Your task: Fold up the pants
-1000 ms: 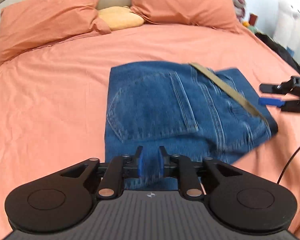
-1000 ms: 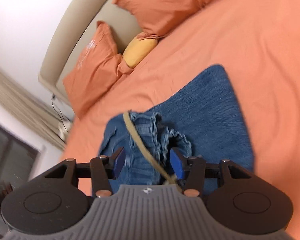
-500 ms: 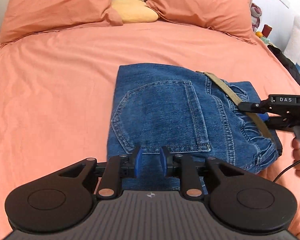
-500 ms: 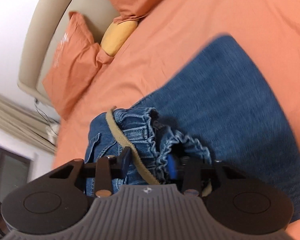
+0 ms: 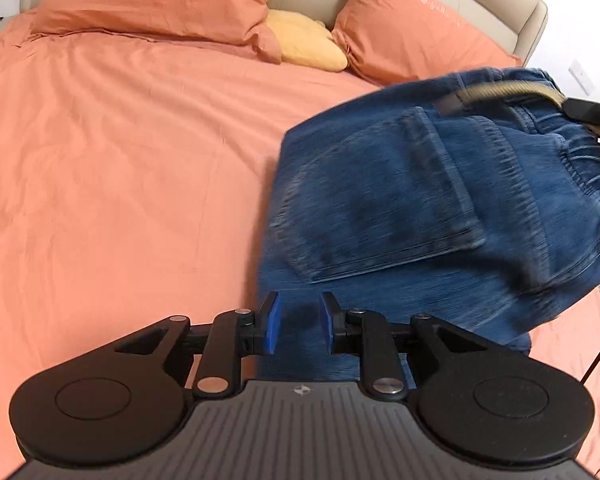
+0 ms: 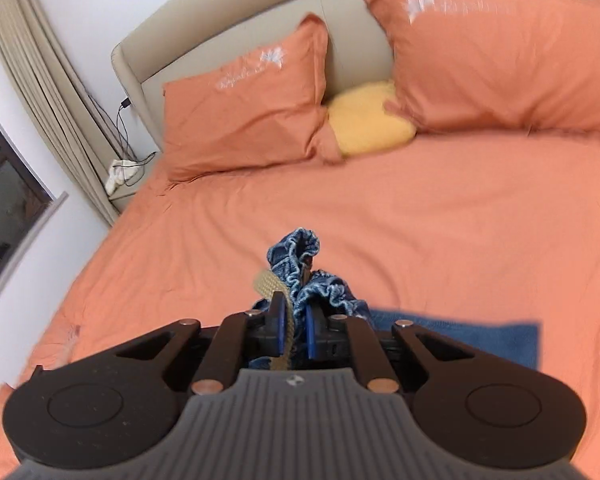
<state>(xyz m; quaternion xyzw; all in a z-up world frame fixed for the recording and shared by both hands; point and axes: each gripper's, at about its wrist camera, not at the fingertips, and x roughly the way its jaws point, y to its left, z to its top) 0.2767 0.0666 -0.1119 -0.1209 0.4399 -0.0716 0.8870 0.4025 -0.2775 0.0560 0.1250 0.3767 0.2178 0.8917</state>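
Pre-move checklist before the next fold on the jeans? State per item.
1. Right gripper clamped on the waistband: ok, pads shut on gathered denim and the tan belt.
2. Left gripper has a hold: not ok, pads apart with denim between or below them.
3. Jeans lifted evenly: not ok, waistband end raised, near edge low by the left gripper.
4. Fold stack intact: cannot tell, motion blur.
5. Landing area on the bedsheet: ok, bare sheet left of the jeans.
6. Pillows clear of the work: ok, back at the headboard.
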